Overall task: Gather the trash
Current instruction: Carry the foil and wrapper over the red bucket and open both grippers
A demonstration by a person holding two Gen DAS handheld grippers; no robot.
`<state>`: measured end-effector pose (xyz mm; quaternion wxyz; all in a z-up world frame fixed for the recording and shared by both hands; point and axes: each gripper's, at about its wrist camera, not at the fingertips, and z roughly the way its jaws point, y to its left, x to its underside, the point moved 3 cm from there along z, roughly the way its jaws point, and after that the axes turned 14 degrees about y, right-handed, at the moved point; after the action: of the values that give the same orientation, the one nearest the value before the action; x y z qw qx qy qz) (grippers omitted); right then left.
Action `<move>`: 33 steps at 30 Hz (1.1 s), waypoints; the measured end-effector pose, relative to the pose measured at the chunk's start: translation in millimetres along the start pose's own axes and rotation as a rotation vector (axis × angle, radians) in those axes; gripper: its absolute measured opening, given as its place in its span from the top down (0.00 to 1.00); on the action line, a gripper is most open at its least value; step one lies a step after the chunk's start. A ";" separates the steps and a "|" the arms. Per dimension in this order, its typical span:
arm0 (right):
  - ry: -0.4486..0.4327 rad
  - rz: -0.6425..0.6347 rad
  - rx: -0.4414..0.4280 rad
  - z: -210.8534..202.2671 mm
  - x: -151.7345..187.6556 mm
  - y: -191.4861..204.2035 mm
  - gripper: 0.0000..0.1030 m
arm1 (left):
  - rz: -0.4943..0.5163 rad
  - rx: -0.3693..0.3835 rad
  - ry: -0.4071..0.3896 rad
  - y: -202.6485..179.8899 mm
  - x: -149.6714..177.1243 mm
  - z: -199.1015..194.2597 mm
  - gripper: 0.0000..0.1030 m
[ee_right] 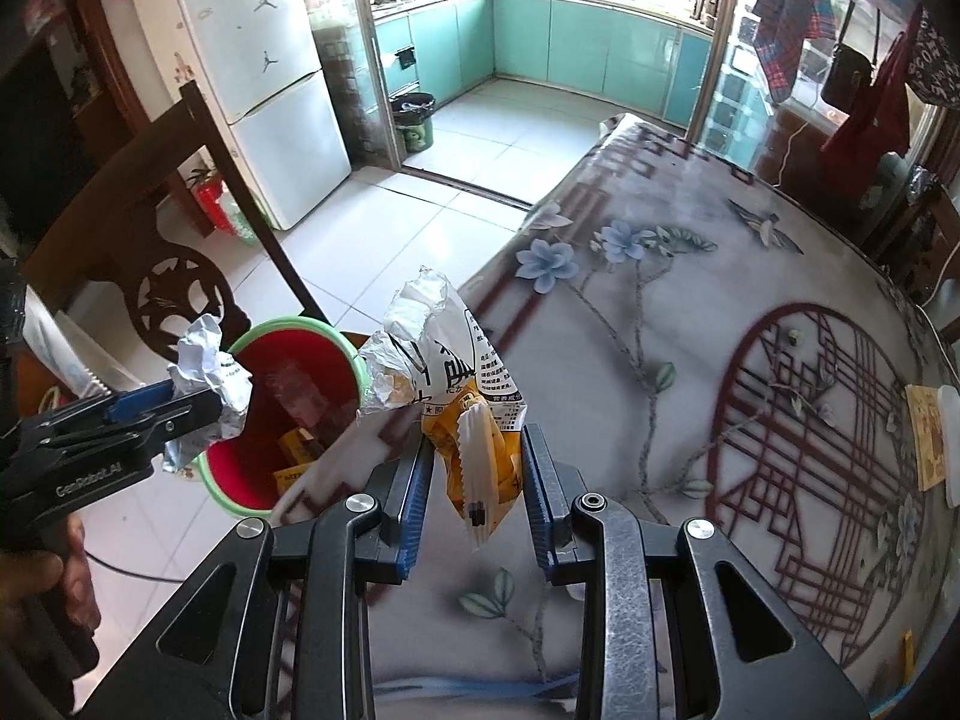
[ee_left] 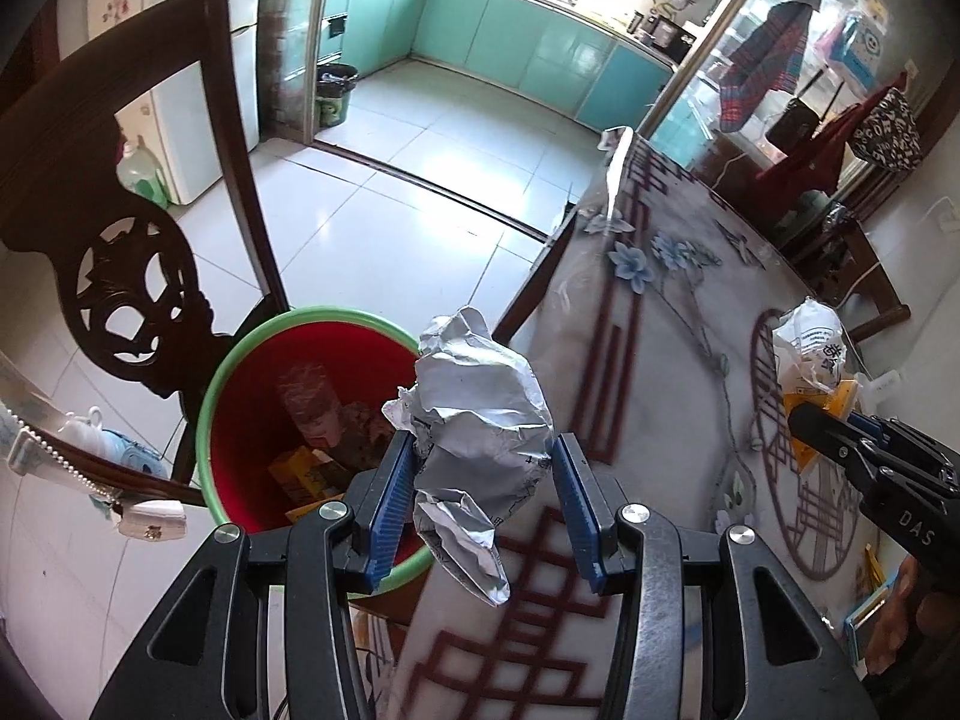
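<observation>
My left gripper (ee_left: 483, 450) is shut on a crumpled ball of silvery-white paper (ee_left: 480, 396), held over the table's corner beside a red bin (ee_left: 252, 420) with a green rim. The bin stands on the floor and holds a bottle and yellow packaging. In the right wrist view, my right gripper (ee_right: 477, 444) is shut on a yellow and white snack wrapper (ee_right: 456, 372) above the flowered table (ee_right: 660, 360). In that view the left gripper (ee_right: 204, 402) holds its paper (ee_right: 210, 366) over the bin (ee_right: 312, 354). The right gripper (ee_left: 807, 414) and its wrapper (ee_left: 807, 348) show at the right of the left wrist view.
A dark carved wooden chair (ee_left: 120, 276) stands close behind the bin. On the table's right side lie a yellow card and a white item (ee_right: 927, 444). Pale floor tiles lead to a kitchen doorway with a black bin (ee_right: 414, 114) and a white fridge (ee_right: 258, 90).
</observation>
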<state>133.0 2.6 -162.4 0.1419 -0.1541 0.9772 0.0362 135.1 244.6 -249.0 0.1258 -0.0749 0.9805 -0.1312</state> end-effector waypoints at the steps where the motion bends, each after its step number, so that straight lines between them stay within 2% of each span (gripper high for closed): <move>1: 0.001 -0.003 -0.002 0.7 -1.0 2.2 0.73 | -0.004 -0.004 0.002 3.3 -0.2 0.8 0.57; 7: 0.005 -0.021 -0.037 7.0 -9.8 24.0 0.73 | -0.032 -0.043 0.022 28.2 -0.9 9.1 0.57; 16: 0.082 -0.060 -0.190 49.5 -27.2 88.2 0.73 | -0.088 -0.103 0.079 77.4 -4.3 32.9 0.57; 23: 0.121 -0.089 -0.177 70.4 -35.9 117.6 0.73 | -0.112 -0.129 0.102 106.2 -9.5 41.9 0.57; 25: 0.124 -0.091 -0.174 73.8 -38.2 121.3 0.72 | -0.110 -0.128 0.107 112.3 -12.1 44.6 0.53; 30: 0.112 -0.079 -0.154 76.7 -42.1 123.6 0.57 | -0.127 -0.107 0.117 122.3 -17.2 48.4 0.43; 33: 0.109 -0.068 -0.143 77.4 -42.6 121.9 0.55 | -0.122 -0.109 0.123 123.8 -18.5 52.0 0.42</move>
<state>154.5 139.7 -220.9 0.0783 -0.1986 0.9725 0.0928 152.5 353.7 -327.6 0.0531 -0.1332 0.9856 -0.0896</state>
